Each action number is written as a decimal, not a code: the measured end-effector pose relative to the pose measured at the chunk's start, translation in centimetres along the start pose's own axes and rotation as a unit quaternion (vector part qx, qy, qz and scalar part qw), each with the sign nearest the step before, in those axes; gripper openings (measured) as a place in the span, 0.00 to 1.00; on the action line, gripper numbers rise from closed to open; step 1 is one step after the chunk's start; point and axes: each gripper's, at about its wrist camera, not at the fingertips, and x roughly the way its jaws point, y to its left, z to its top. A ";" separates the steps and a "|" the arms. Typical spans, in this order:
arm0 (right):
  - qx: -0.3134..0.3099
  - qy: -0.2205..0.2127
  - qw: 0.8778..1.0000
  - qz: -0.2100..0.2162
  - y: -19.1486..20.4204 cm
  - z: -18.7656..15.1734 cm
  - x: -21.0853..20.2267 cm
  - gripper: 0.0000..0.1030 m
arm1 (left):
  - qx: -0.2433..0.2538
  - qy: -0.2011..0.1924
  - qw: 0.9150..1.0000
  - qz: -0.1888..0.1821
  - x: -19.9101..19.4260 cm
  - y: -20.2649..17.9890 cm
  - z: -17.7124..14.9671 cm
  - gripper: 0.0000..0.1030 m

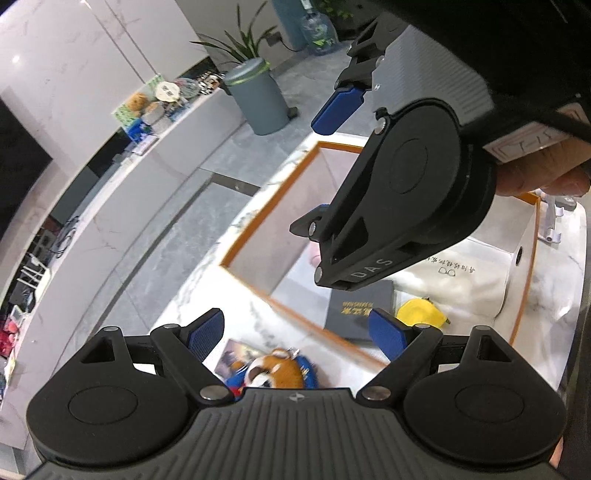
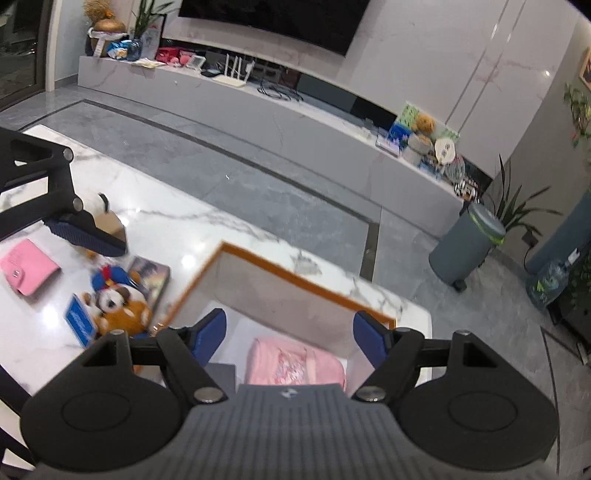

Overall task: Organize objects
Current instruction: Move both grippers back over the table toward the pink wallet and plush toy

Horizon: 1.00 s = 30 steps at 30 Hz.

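you are working over a white marble table [image 2: 177, 218] with grey veining, set on a grey tiled floor [image 2: 295, 177]. along the far wall runs a long low grey cabinet [image 2: 229, 110] crowded with small items, with a dark screen [image 2: 273, 18] above it. a grey lidded bin [image 2: 467, 243] stands on the floor to the right, next to a potted plant [image 2: 517, 203].

on the table sits an open box with an orange rim [image 2: 295, 275]. inside it lie a pink pouch [image 2: 295, 362], a dark booklet with gold lettering [image 1: 358, 310], a yellow object [image 1: 421, 312] and a white cloth bag [image 1: 465, 273]. left of the box, on the bare marble, a stuffed toy in brown, white and blue [image 2: 118, 302] lies on a printed card [image 2: 151, 277], and a pink wallet [image 2: 27, 267] lies further left.

your right gripper [image 2: 290, 338] hangs above the box, its jaws spread with nothing between them; the pink pouch lies below the gap, untouched. your left gripper [image 1: 295, 338] hangs over the near left edge of the box, its jaws also spread and empty; the stuffed toy lies on the table beneath them, apart from both blue pads [image 1: 205, 334].
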 end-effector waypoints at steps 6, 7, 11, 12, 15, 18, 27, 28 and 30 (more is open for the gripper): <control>-0.022 -0.023 0.999 0.006 2.7 1.6 -3.2 0.77 | -0.012 -0.006 1.000 0.022 -3.2 0.9 -1.8 0.99; -0.027 -0.026 0.999 0.006 3.1 1.7 -3.7 0.78 | -0.015 -0.007 1.000 0.025 -3.6 1.1 -2.1 0.99; -0.040 -0.039 0.998 0.013 4.9 2.6 -5.4 0.78 | -0.032 -0.008 0.999 0.031 -4.6 2.1 -3.5 0.99; -0.043 -0.041 0.998 0.015 5.4 2.7 -5.7 0.78 | -0.035 -0.006 0.999 0.032 -4.8 2.2 -3.9 0.99; -0.053 -0.046 0.997 0.021 6.9 3.0 -6.5 0.78 | -0.044 -0.001 0.998 0.038 -5.0 2.8 -5.1 0.99; -0.059 -0.047 0.997 0.028 8.3 3.2 -6.8 0.79 | -0.061 0.002 0.997 0.038 -5.2 3.5 -6.7 0.99; -0.065 -0.040 0.996 0.055 11.9 2.5 -6.5 0.79 | -0.093 0.009 0.995 0.037 -5.5 4.9 -11.6 0.99; -0.064 -0.038 0.996 0.057 12.2 2.4 -6.3 0.79 | -0.097 0.008 0.995 0.036 -5.5 5.0 -12.1 0.99; -0.058 -0.034 0.996 0.061 12.8 2.2 -6.0 0.79 | -0.106 0.010 0.994 0.034 -5.2 5.3 -13.0 0.99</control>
